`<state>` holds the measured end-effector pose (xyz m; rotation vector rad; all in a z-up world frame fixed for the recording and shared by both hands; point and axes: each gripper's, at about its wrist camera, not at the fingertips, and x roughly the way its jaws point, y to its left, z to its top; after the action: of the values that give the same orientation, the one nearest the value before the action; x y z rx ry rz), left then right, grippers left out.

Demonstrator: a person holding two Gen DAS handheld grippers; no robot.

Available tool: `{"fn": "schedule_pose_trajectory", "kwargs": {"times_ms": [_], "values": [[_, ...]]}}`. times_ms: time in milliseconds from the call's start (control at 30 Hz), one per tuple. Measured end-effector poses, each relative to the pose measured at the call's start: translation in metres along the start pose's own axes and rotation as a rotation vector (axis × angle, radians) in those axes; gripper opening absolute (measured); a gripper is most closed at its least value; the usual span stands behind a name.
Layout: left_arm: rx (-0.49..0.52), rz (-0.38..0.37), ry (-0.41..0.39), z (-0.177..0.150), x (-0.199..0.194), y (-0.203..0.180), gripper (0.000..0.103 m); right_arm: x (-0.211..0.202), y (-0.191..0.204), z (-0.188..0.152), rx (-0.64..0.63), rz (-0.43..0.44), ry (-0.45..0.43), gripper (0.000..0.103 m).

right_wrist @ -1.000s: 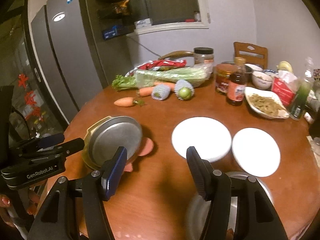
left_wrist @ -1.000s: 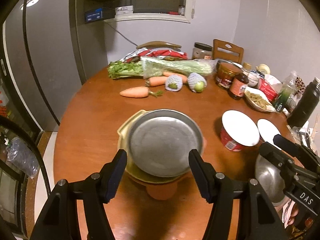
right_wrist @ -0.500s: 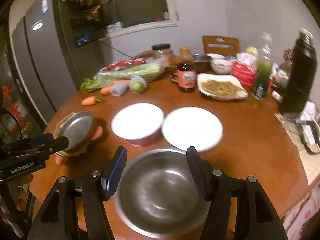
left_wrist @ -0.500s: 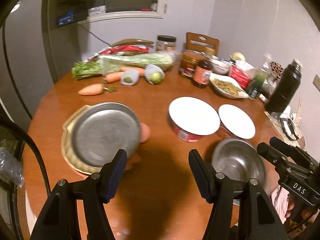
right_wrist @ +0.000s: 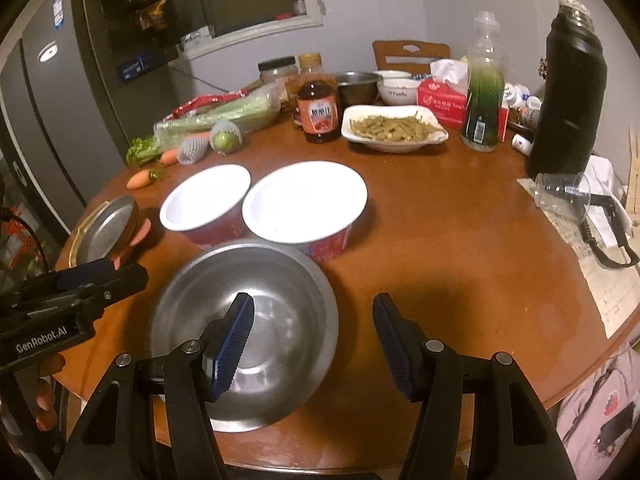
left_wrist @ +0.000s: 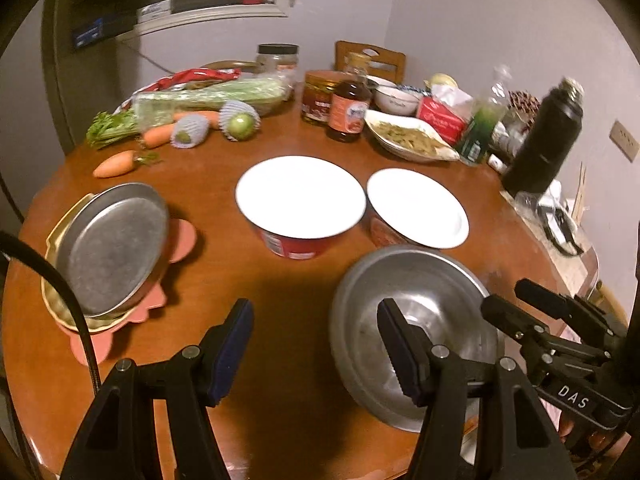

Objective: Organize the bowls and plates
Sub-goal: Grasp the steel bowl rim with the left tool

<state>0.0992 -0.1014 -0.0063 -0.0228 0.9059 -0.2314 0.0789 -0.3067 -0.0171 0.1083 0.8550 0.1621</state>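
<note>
A large steel bowl (left_wrist: 416, 320) sits near the table's front edge; it also shows in the right wrist view (right_wrist: 256, 320). Two red bowls with white insides (left_wrist: 300, 200) (left_wrist: 416, 208) stand side by side mid-table, also in the right wrist view (right_wrist: 206, 204) (right_wrist: 304, 204). A steel plate (left_wrist: 114, 246) lies tilted on a yellow dish and a pink plate at the left. My left gripper (left_wrist: 316, 354) is open and empty, its right finger over the steel bowl's left rim. My right gripper (right_wrist: 314, 346) is open and empty, its left finger over the bowl.
The round wooden table (right_wrist: 460, 240) carries carrots (left_wrist: 116, 164), celery, wrapped fruit, a sauce bottle (right_wrist: 318, 110), jars, a dish of food (right_wrist: 394, 128), a green bottle (right_wrist: 482, 100) and a black flask (right_wrist: 568, 96) at the back and right. A fridge stands left.
Both grippers have swung to the right. The steel plate stack has shifted to my left, and the steel bowl now lies under both grippers. Both stay open.
</note>
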Motion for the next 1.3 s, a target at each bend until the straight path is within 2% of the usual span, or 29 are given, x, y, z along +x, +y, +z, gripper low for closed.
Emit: {"fn": "schedule_pose_trajectory", "kwargs": {"times_ms": [267, 433, 733, 800, 933, 1067, 1300], "values": [[0.002, -0.018, 0.032, -0.004, 0.014, -0.008, 0.064, 0.014, -0.002, -0.009, -0.015, 0.039, 0.039, 0.063], [0.018, -0.015, 0.044, -0.007, 0.019, -0.012, 0.064, 0.017, -0.001, -0.012, -0.025, 0.07, 0.038, 0.054], [0.031, -0.024, 0.049, -0.011, 0.023, -0.017, 0.064, 0.02, 0.004, -0.017, -0.05, 0.062, 0.039, 0.043], [0.032, -0.03, 0.052, -0.012, 0.024, -0.017, 0.061, 0.02, 0.004, -0.018, -0.057, 0.055, 0.037, 0.043], [0.045, -0.062, 0.068, -0.015, 0.028, -0.02, 0.047, 0.021, 0.005, -0.018, -0.065, 0.048, 0.035, 0.043], [0.054, -0.05, 0.061, -0.017, 0.028, -0.019, 0.04, 0.02, 0.008, -0.019, -0.077, 0.041, 0.032, 0.042], [0.04, -0.031, 0.059, -0.021, 0.024, -0.01, 0.039, 0.02, 0.015, -0.019, -0.09, 0.054, 0.033, 0.042]]}}
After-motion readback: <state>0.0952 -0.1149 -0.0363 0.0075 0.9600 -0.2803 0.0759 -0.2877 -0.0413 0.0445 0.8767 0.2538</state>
